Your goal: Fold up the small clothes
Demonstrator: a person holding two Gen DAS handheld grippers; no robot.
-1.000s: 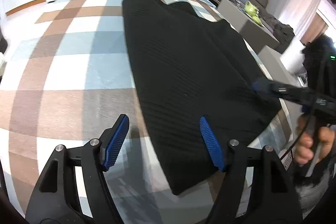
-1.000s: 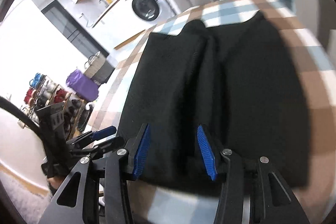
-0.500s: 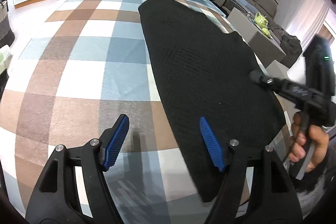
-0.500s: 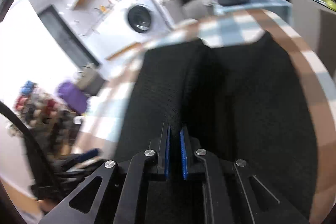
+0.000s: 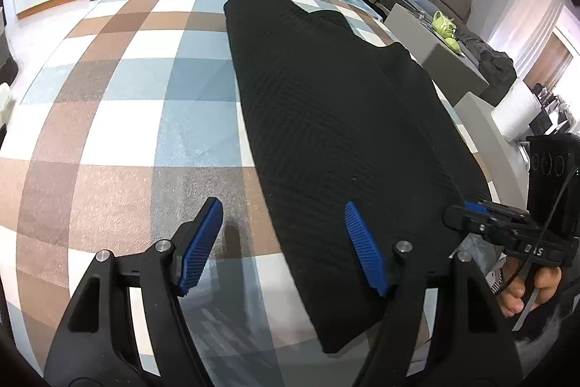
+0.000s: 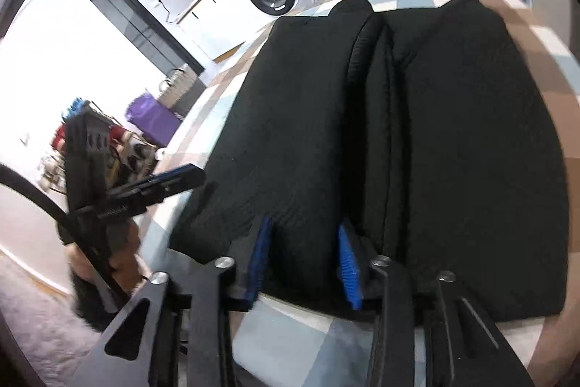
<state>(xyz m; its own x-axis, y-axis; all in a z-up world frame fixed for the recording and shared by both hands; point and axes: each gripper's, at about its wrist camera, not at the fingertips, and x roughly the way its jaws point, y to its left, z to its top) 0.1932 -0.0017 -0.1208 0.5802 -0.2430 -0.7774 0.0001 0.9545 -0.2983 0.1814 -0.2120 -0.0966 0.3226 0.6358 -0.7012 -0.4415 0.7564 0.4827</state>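
At lower centre my right gripper (image 6: 304, 263), jaws just reopened narrowly, straddles the black garment's (image 6: 453, 140) near hem; my left gripper (image 5: 282, 245) gapes wide, empty

Both my grippers are showing the same build: black angular finger frames with triangular cutouts, silver screw heads at the pivots, ribbed blue pads. Left gripper (image 5: 282, 242), right gripper (image 6: 302, 263). A thin black cable (image 5: 551, 213) is running down the right unit's boxy black housing, white lettering printed on its side.
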